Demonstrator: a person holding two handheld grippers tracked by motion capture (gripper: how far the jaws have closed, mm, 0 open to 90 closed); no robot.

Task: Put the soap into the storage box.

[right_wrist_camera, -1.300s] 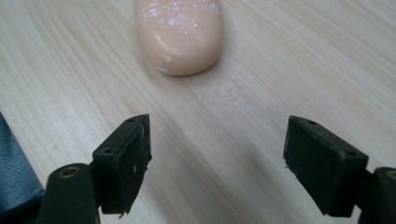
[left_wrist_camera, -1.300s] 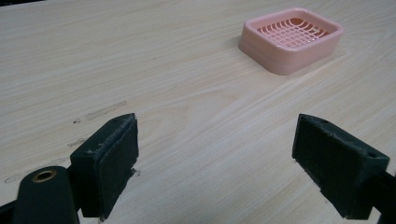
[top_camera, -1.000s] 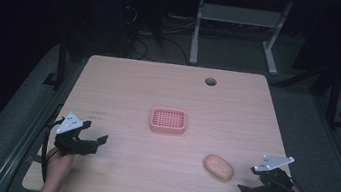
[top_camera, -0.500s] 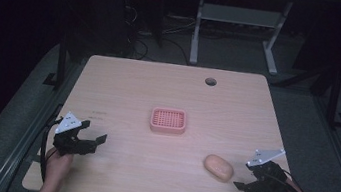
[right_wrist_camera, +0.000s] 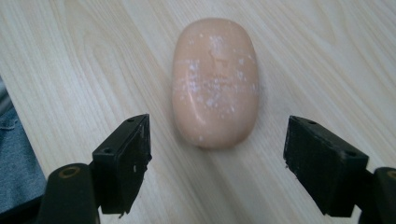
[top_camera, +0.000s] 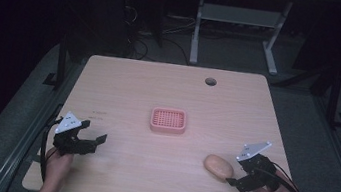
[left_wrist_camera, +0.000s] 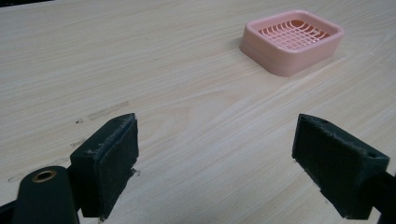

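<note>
- The right gripper [top_camera: 233,177] is sitting low at the bench's near right, jaws spread wide and holding nothing, pointing at the soap bar [top_camera: 218,167] just ahead of it.
- In the right gripper view, the soap bar [right_wrist_camera: 215,81] is lying flat on the wood, beyond the gap between the jaws, touching neither.
- The left gripper [top_camera: 94,138] is resting near the left edge, jaws wide apart and empty.
- The pink soap dish [top_camera: 168,120] is sitting mid-bench [top_camera: 129,85], well apart from both.

No readable text, label, brand, number or sign anywhere: none on the table [top_camera: 124,89], the pink soap dish [top_camera: 168,120], the soap bar [right_wrist_camera: 215,81] or either gripper.
</note>
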